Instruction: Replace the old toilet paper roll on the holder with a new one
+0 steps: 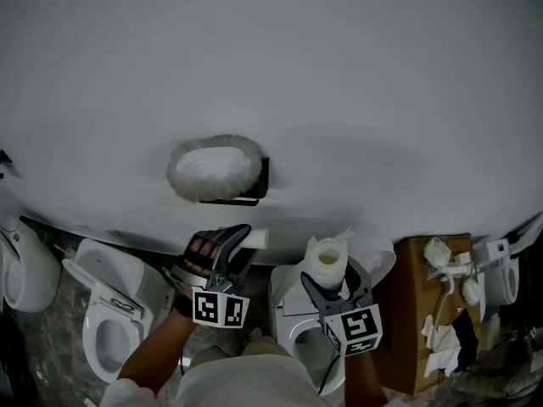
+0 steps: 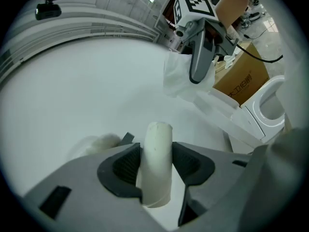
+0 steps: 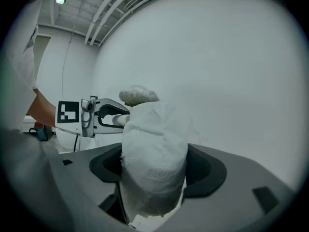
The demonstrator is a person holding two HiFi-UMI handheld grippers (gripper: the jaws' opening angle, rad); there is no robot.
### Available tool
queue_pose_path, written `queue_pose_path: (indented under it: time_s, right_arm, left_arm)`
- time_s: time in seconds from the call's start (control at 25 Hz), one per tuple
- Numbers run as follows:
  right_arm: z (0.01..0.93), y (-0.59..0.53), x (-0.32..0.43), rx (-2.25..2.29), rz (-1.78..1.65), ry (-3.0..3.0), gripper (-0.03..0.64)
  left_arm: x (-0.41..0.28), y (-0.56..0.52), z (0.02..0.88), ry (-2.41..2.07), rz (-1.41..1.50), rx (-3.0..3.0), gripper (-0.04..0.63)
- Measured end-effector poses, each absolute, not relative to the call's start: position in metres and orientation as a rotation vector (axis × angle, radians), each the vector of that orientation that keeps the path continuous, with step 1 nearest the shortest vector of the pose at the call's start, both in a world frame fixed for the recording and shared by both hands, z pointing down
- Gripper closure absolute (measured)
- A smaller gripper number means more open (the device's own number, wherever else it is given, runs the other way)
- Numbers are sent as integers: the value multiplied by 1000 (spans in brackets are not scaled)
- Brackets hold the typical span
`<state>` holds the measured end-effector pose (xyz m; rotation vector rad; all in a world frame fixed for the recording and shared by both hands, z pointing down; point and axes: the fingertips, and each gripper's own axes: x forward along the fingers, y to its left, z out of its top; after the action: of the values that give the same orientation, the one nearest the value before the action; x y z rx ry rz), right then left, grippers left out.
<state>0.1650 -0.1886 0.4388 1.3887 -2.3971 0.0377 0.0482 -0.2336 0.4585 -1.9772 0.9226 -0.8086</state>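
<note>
A black wall holder (image 1: 254, 181) with a fuzzy white cover (image 1: 216, 168) hangs on the white wall. Just below and to its right, my left gripper (image 1: 243, 241) is shut on a bare cardboard tube (image 2: 155, 163), whose end sticks out past the jaws (image 1: 257, 238). My right gripper (image 1: 329, 280) is shut on a full white paper roll (image 3: 154, 151), held upright to the right of the left gripper (image 1: 327, 259). In the right gripper view the holder's cover (image 3: 138, 94) shows just beyond the roll, with the left gripper (image 3: 104, 115) to its left.
Several white toilets stand along the floor under the wall, one at the left (image 1: 106, 320) and one under my right gripper (image 1: 293, 329). A brown cardboard box (image 1: 424, 312) with small white parts on it stands at the right.
</note>
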Motion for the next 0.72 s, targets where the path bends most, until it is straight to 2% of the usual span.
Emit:
queue_pose_path:
  time_s: [0.32,0.72]
  right_arm:
    - [447,-221,120,1225,-112,-2342,281]
    - [469,-271,92,1108,-177,-2243,281]
  left_arm:
    - [-51,-212,465,1233,-870,-1986,391]
    - [-130,-179,463,1534,-846,-1995,391]
